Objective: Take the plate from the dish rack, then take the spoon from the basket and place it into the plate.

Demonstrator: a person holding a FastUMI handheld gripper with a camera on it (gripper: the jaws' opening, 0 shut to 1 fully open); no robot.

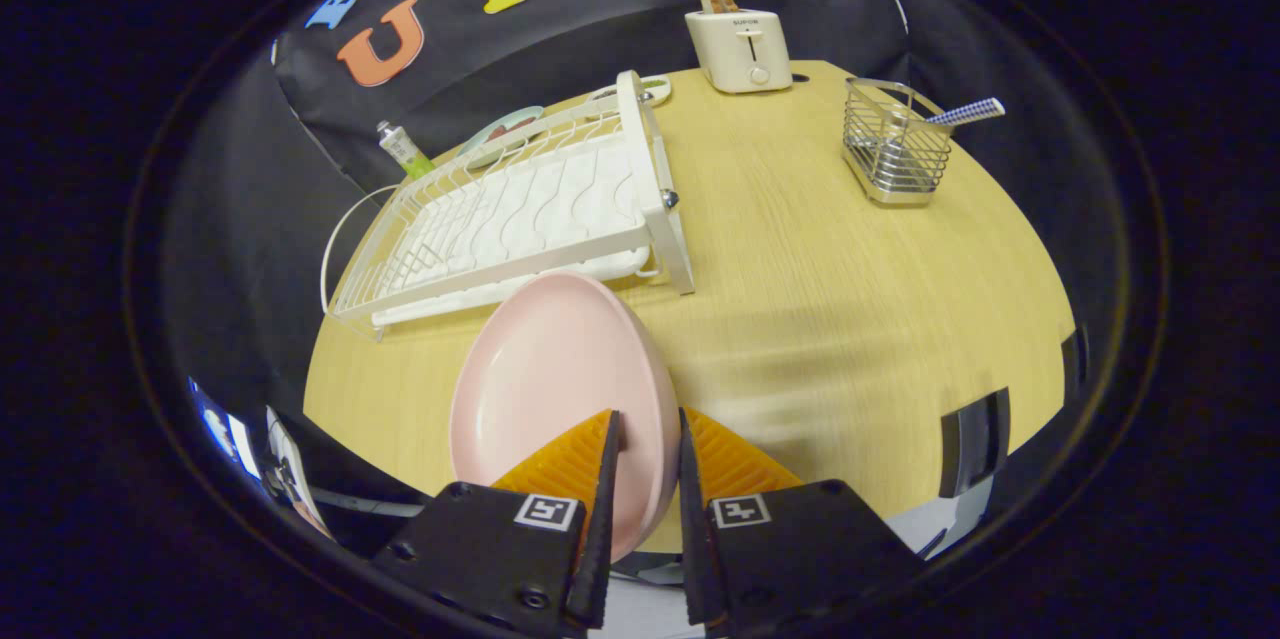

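Jaws clamped on pink plate (555, 379) rim, just beside dish rack (520, 209) edge.

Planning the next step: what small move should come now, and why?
Probably lower the pink plate flat onto the bare table and release. The tool grips its rim, already out of the dish rack; the spoon waits in the basket.

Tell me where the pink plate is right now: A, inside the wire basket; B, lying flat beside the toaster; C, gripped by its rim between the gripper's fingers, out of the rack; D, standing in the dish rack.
C: the plate sits edge-on between the fingers of the gripper, which press on its rim, nearer than the rack and above the table.
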